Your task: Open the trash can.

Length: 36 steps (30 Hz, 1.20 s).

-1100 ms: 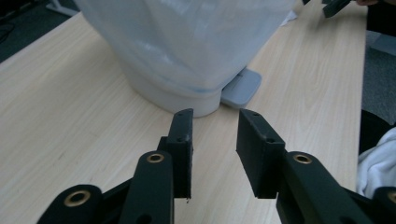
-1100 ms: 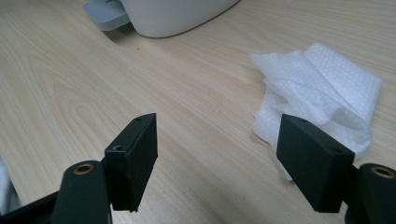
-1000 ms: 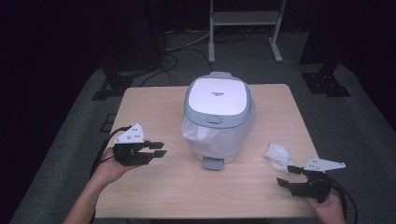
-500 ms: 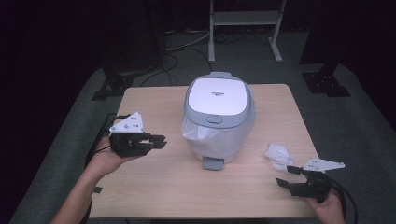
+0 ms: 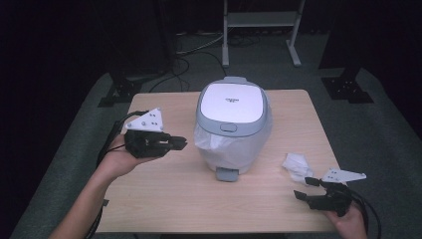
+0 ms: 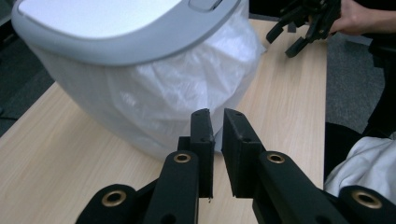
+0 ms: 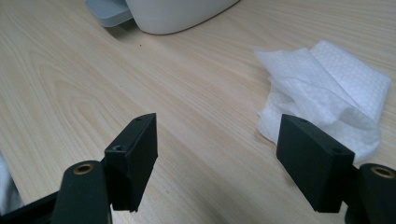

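A white and grey pedal bin (image 5: 231, 127) with a plastic bag liner stands shut in the middle of the wooden table (image 5: 164, 199). My left gripper (image 5: 183, 143) hovers to its left and points at the bin's bagged side (image 6: 140, 93). Its jaws (image 6: 217, 114) have just been closing and now stand shut, with nothing between them. A crumpled white tissue (image 5: 297, 164) lies at the front right. My right gripper (image 5: 303, 188) rests open just short of the tissue (image 7: 322, 93), its jaws (image 7: 219, 140) wide apart and apart from the paper.
The bin's grey pedal (image 5: 226, 174) sticks out toward the front edge. Behind the table stand a metal frame (image 5: 261, 30) and black stand feet (image 5: 117, 94) on the carpet. Cables trail from both grippers.
My left gripper has risen off the table and moved slightly toward the bin, its jaws closing. The right gripper, bin and tissue have stayed where they were.
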Tool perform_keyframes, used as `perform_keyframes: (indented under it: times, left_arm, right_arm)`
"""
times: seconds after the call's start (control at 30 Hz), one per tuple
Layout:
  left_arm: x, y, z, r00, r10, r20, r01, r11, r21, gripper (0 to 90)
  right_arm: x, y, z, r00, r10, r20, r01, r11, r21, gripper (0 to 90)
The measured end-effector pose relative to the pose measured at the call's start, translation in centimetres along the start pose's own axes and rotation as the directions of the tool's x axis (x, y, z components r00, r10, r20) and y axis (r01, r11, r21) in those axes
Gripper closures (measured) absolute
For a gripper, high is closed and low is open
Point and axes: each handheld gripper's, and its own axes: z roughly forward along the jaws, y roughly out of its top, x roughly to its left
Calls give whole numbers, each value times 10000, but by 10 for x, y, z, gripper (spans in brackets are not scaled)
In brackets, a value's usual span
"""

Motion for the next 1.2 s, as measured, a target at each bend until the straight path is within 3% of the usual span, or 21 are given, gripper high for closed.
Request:
perform_keyframes:
  times: [0.57,1.2]
  left_arm:
    - [-1,44,11,9969,692,372,-704,9970,319,822]
    - [9,72,37,9950,834,558,-871,9940,667,822]
  right_arm:
    - [0,0,-1,10000,-21,-8,21,10000,-3,281]
    - [0,1,0,9999,-71,-81,71,10000,2,281]
